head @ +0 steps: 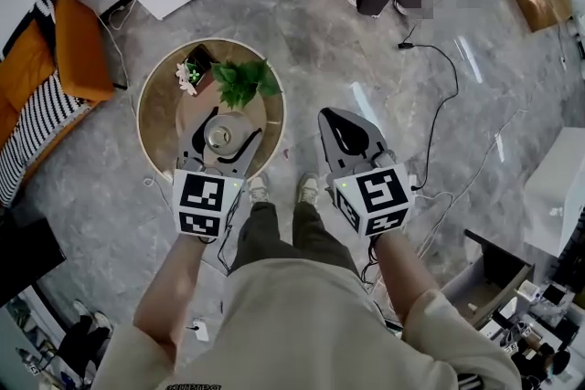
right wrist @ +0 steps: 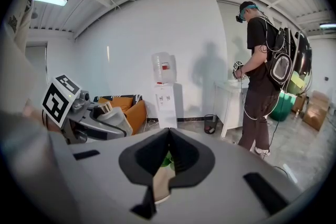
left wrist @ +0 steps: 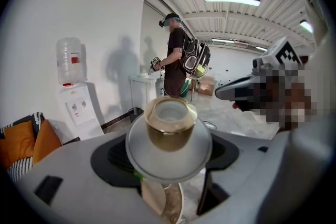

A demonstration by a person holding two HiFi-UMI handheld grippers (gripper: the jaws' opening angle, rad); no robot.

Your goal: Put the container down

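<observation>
The left gripper (head: 225, 127) has its jaws closed on the container (head: 219, 138), a white jar with a gold neck. One jaw is on each side of the jar, so it cannot slip out. The jar looks upright, with its open top facing up, so nothing would spill. It hangs over the near part of the round table (head: 157, 119). It does not seem to be resting on the table yet, but that is hard to tell. There is bare table under it, and the plant (head: 245, 79) and the small flower pot (head: 194, 73) sit further back, out of the way. That makes this a good spot to set the jar down. The right gripper (head: 335, 116) has its jaws pressed together with nothing in them. It waits beside the table, over the floor, because this job only needs one gripper.
</observation>
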